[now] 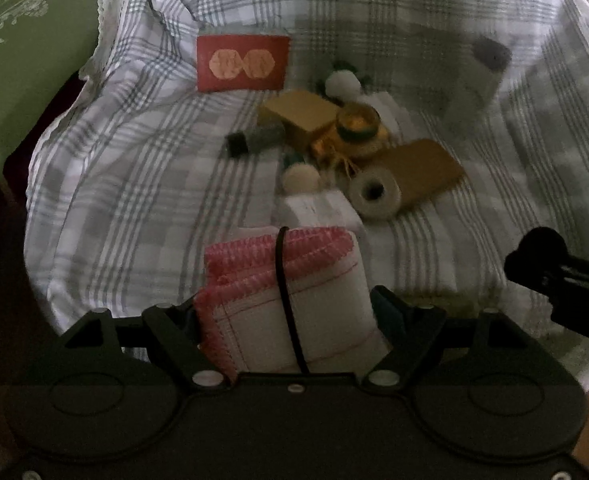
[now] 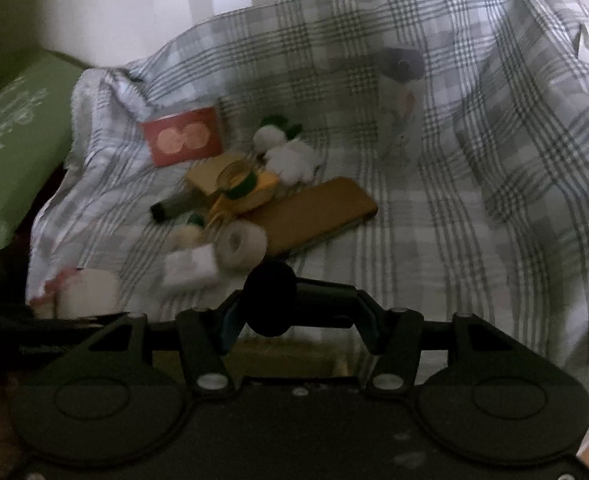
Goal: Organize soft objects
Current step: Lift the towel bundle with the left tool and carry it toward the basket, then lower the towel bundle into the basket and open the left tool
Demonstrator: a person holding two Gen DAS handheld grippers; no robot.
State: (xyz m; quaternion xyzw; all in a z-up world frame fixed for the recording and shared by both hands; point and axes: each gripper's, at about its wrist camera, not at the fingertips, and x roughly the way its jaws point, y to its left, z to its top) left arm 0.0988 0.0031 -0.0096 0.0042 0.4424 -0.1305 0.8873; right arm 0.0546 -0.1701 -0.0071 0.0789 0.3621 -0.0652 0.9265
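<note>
My left gripper [image 1: 290, 312] is shut on a folded white cloth with pink trim [image 1: 290, 280], bound by a black band, just above the near part of the plaid cloth [image 1: 134, 184]. The same bundle shows at the left of the right wrist view [image 2: 82, 292]. My right gripper [image 2: 294, 320] holds a dark rounded object [image 2: 268, 298] between its fingers; what it is cannot be told. It shows at the right edge of the left wrist view [image 1: 542, 256]. A pile lies mid-cloth: white pompoms [image 2: 286, 152], a tape roll [image 2: 240, 246], a white packet [image 2: 190, 266].
A red card with two orange hexagons [image 1: 242, 63], tan flat boxes [image 1: 422, 168], a gold tin [image 1: 356, 120] and a dark tube [image 1: 254, 138] lie in the pile. A grey-capped bottle [image 2: 400, 112] lies at the back. A green box [image 1: 22, 60] sits at the left.
</note>
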